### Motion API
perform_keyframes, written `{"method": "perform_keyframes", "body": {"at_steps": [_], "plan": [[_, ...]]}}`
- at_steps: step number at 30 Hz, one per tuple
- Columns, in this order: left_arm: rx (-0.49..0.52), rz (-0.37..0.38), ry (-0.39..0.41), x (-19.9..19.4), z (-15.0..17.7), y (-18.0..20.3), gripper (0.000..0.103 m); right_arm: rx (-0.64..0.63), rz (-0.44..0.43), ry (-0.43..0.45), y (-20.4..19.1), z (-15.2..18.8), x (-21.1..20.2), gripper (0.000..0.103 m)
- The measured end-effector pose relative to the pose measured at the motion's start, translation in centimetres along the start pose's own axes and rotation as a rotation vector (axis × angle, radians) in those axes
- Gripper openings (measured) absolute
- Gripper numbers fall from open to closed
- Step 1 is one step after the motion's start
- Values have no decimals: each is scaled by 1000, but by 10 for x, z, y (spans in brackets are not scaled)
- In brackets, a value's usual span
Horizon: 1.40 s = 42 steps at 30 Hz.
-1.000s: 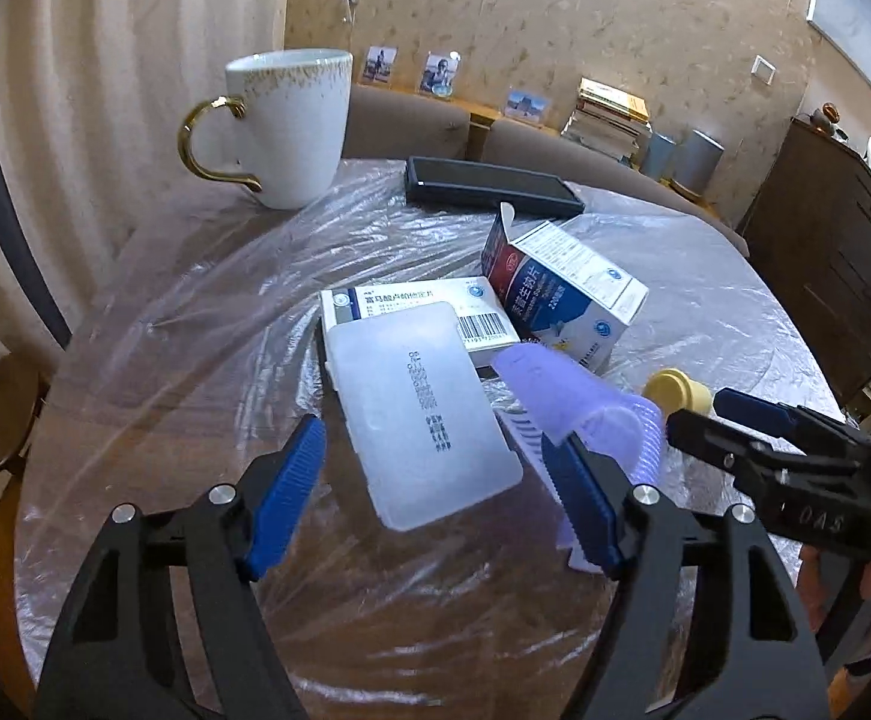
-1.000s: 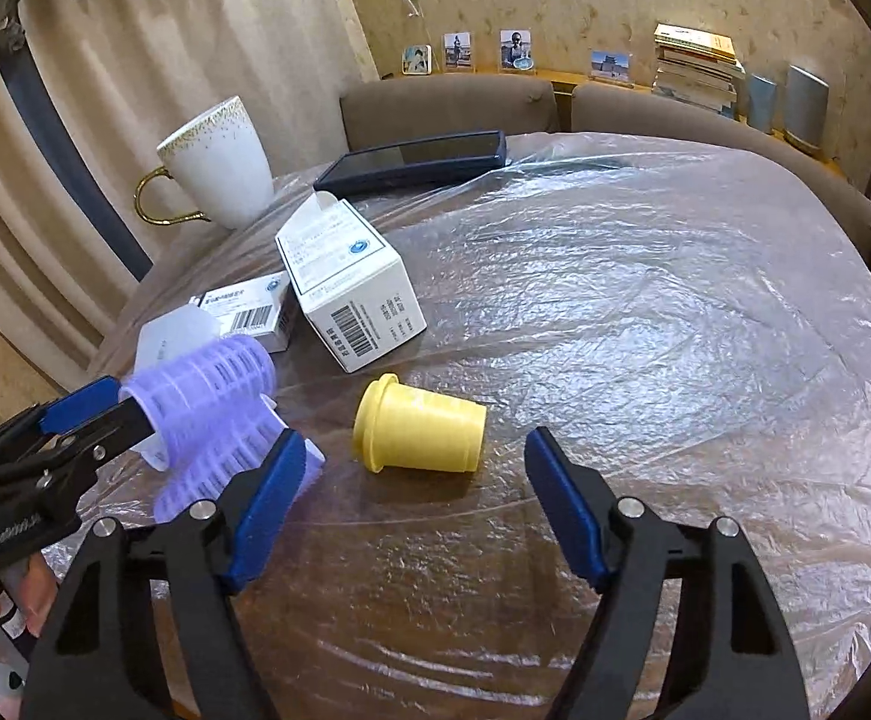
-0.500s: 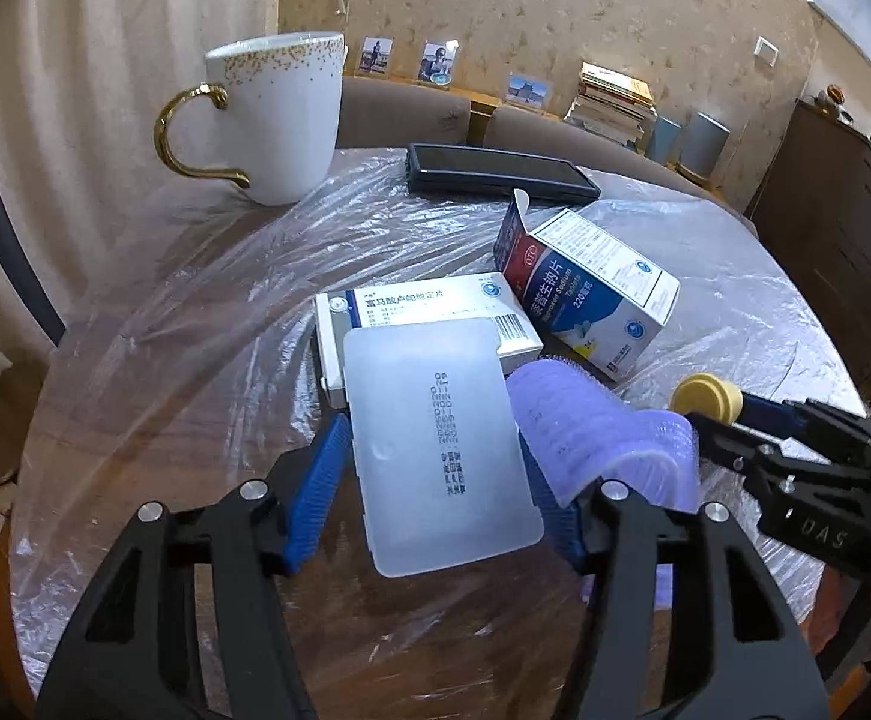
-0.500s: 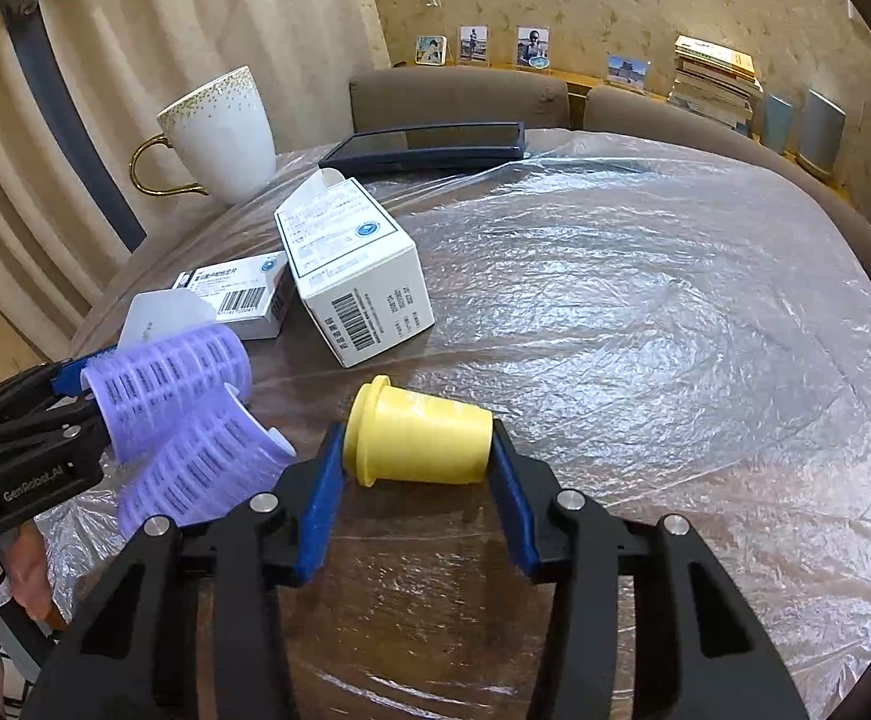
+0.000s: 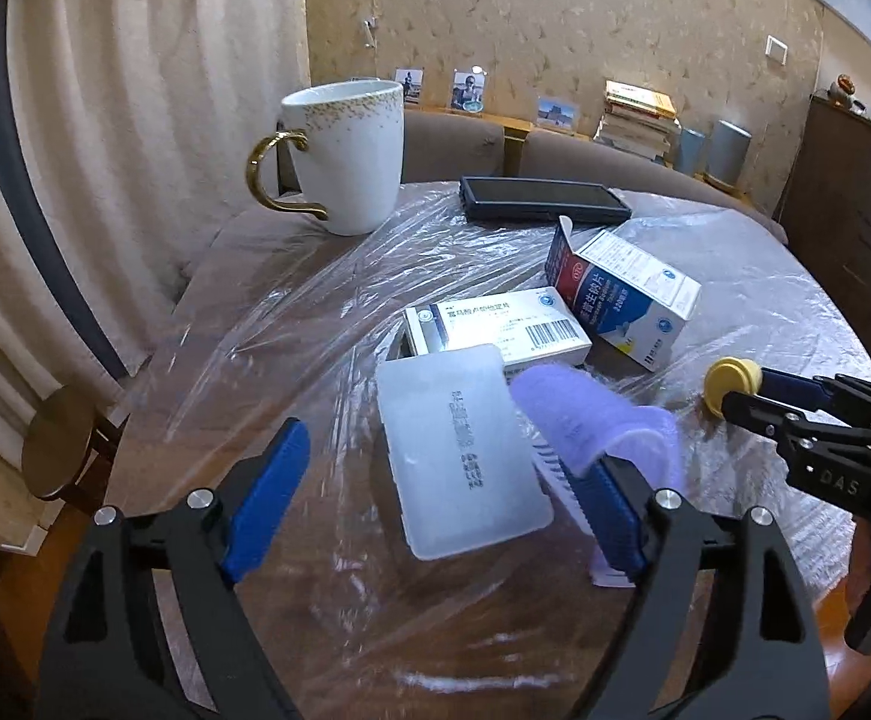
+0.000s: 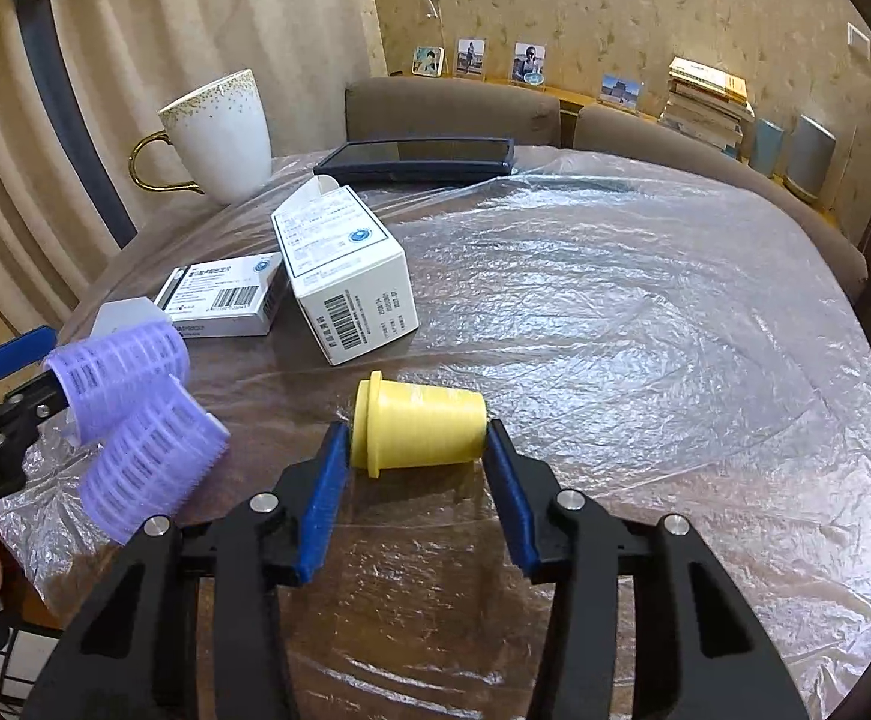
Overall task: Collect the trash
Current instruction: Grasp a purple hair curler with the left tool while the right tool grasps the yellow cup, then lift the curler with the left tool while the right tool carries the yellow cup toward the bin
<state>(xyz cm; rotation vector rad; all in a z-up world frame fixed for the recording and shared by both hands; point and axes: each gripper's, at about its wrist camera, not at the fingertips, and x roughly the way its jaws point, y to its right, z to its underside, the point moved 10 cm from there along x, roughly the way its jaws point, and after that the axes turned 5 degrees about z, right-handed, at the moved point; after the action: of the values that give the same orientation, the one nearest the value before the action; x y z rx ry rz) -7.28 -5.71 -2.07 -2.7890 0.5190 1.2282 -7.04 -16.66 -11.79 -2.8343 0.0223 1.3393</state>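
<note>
My right gripper (image 6: 417, 450) is shut on a yellow plastic cup (image 6: 420, 432) that lies on its side on the plastic-covered table. The cup's rim also shows in the left wrist view (image 5: 730, 384). My left gripper (image 5: 441, 492) is open around a frosted white plastic case (image 5: 462, 450) lying flat. A purple hair roller (image 5: 585, 420) sits on its right finger (image 5: 609, 504). In the right wrist view two purple rollers (image 6: 135, 408) lie beside the left gripper.
A flat medicine box (image 5: 495, 324) and a taller red, white and blue box (image 5: 621, 294) lie behind the case. A white mug with a gold handle (image 5: 345, 156) and a black phone (image 5: 543, 198) stand farther back. Chairs line the far table edge.
My right gripper closed from wide open onto the yellow cup. My left gripper narrowed around the white case half a second ago and has opened wide again.
</note>
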Motion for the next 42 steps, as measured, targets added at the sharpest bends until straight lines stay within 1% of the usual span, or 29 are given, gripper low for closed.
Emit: {"method": "perform_keyframes", "body": {"at_steps": [2, 6, 8, 10, 11, 13, 16, 17, 18, 20, 21, 23, 24, 28, 31, 37, 38, 40, 42], "plan": [[-1, 20, -12, -4, 4, 2, 86, 1, -3, -3, 0, 1, 0, 46], [21, 8, -27, -7, 13, 4, 86, 10, -14, -10, 0, 1, 2, 46], [15, 19, -5, -16, 12, 5, 86, 8, -16, -7, 0, 1, 1, 46], [1, 66, 33, -27, 6, 11, 86, 3, -15, -3, -1, 1, 0, 46], [3, 88, 61, -33, 0, 16, 86, 1, -16, -1, -2, 1, 0, 46], [25, 102, 86, -38, -9, 25, 86, 0, -20, 0, -3, 1, 0, 46], [90, 108, 84, -31, -17, 42, 75, -6, -28, -1, -6, 2, 1, 46], [113, 98, 76, -27, -18, 46, 73, -11, -27, -1, -7, 2, 1, 46], [144, 72, 60, -18, -17, 49, 69, -14, -25, -1, -7, 2, 2, 46], [160, 48, 10, -1, -11, 48, 49, -15, -29, -1, -8, 1, 2, 46], [154, 53, -20, 9, -6, 46, 47, -16, -31, -2, -8, 1, 2, 46], [152, 25, -58, 21, 1, 40, 39, -18, -33, -2, -9, 1, 3, 46], [162, 8, -83, 28, 6, 38, 39, -19, -34, -3, -9, 0, 3, 46], [146, 40, -76, 31, 8, 39, 39, -26, -40, -3, -11, 0, 4, 46], [176, 45, -71, 34, 6, 48, 39, -34, -45, -7, -13, 0, 6, 46], [209, 49, -70, 33, 6, 57, 22, 2, -61, -31, -9, 1, 13, 46], [209, 52, -68, 32, 5, 57, 22, 10, -67, -30, -8, 0, 13, 46], [196, 65, -60, 28, 4, 57, 19, 17, -76, -29, -8, -2, 13, 46], [168, 97, -55, 25, 2, 57, 15, 24, -92, -27, -10, -5, 13, 46]]}}
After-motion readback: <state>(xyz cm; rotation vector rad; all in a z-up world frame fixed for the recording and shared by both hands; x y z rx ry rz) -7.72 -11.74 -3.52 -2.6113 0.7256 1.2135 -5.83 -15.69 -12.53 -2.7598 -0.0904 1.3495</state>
